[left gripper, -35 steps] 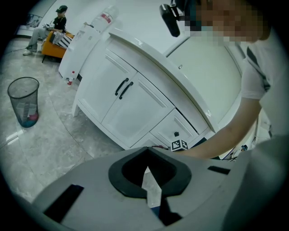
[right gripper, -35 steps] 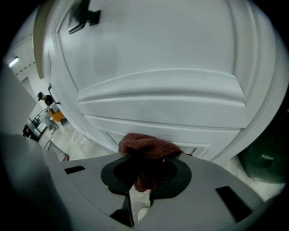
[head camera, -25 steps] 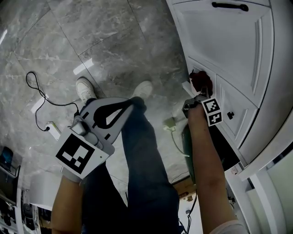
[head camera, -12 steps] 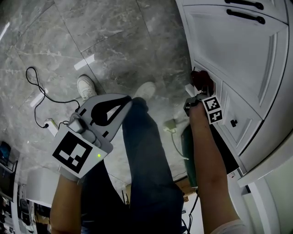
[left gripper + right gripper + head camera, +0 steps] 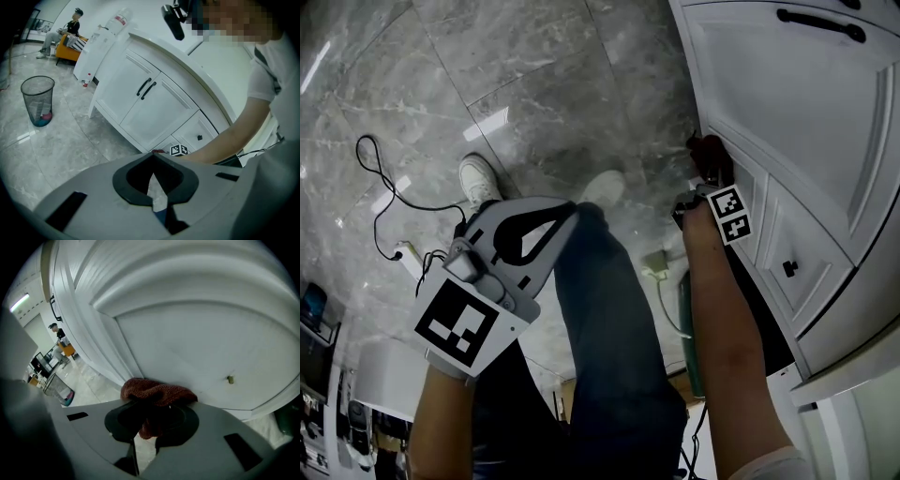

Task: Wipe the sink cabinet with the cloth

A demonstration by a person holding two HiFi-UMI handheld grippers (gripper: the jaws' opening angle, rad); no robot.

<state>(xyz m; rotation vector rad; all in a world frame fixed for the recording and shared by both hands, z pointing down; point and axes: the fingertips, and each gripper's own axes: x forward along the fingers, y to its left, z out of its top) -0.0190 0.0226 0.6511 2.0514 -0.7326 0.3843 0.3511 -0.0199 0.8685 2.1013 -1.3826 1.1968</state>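
Wiping is judged to be under way, not finished. The right tool (image 5: 152, 425) is clamped on a bunched cloth (image 5: 157, 394), and the wad at its tips appears to press on the white front of the sink cabinet (image 5: 197, 343). In the head view, contact falls at the lower corner of a door panel, beside a small drawer front.

Progress: no streak, damp patch or dirt line shows on the paint, so the area already covered cannot be told. Most of the cabinet front lies beyond the tool's tips, including the upper door with its bar handle (image 5: 820, 25). As a judgement, the larger share of the wipe is outstanding.

Materials and shapes:
- Cloth: rust-red, nubbly terry-like pile, soft and crumpled into a rounded lump (part hangs down between the jaws).
- Cabinet: smooth satin-white paint and raised frames around recessed panels. The drawer front to the side of the tool carries a small dark knob (image 5: 788, 268).
- Floor (image 5: 534, 84): glossy grey veined stone-look tiles, behind and below both tools.

The left tool (image 5: 154, 183) is held well apart from the cabinet, over the person's leg. Its jaws meet at the tips and grip nothing, so it takes no part in the work.
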